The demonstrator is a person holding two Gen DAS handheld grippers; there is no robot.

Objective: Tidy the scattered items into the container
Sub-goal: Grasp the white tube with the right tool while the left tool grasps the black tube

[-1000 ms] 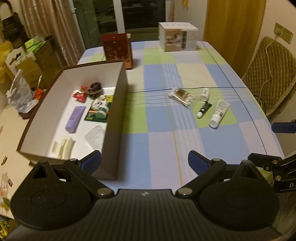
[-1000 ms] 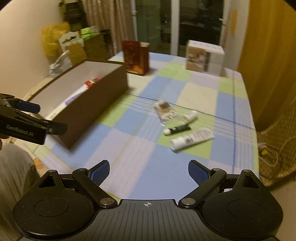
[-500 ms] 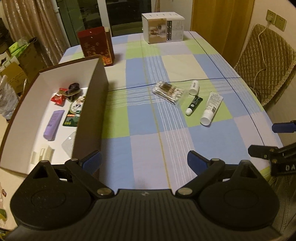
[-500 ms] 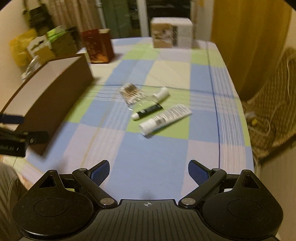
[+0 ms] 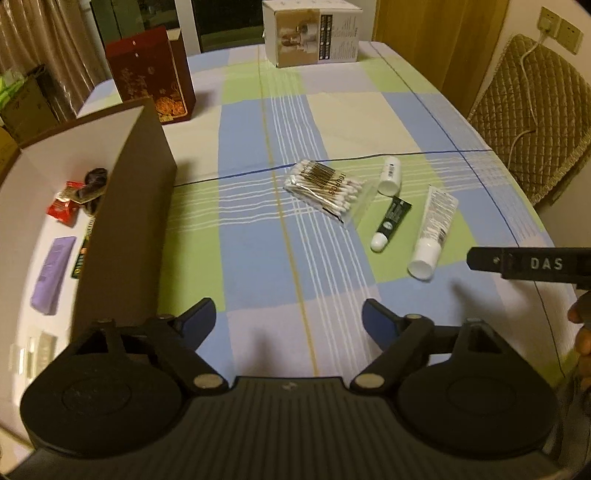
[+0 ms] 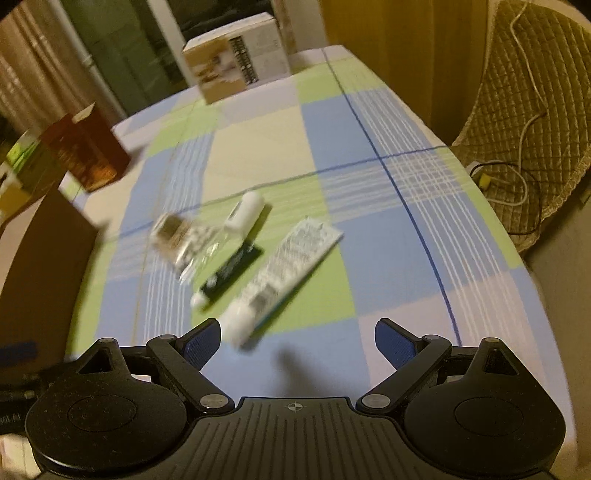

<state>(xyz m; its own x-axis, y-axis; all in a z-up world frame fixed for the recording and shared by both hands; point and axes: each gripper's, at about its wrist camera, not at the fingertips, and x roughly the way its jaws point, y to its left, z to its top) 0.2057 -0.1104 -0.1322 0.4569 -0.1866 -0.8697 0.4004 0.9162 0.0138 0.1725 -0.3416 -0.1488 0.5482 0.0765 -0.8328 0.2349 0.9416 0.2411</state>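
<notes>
On the checked tablecloth lie a bag of cotton swabs [image 5: 325, 186], a small white bottle [image 5: 389, 175], a dark green tube [image 5: 390, 223] and a large white tube [image 5: 434, 230]. The brown box [image 5: 125, 206] with white inside stands at the left and holds several small items. My left gripper [image 5: 288, 323] is open over bare cloth, short of the items. My right gripper [image 6: 297, 341] is open, its left finger near the cap of the white tube [image 6: 280, 273]. The swab bag [image 6: 181, 240], bottle [image 6: 245, 210] and green tube [image 6: 229, 275] lie beyond, blurred.
A dark red carton [image 5: 151, 75] and a white carton [image 5: 310, 33] stand at the table's far end. A quilted chair [image 5: 532, 114] with a cable sits past the right edge. Part of the right gripper's body [image 5: 532, 264] and a hand [image 5: 581, 339] show at the right.
Both grippers have moved forward and to the right, toward the scattered items. The right one now hovers close to the white tube. Both stay open.
</notes>
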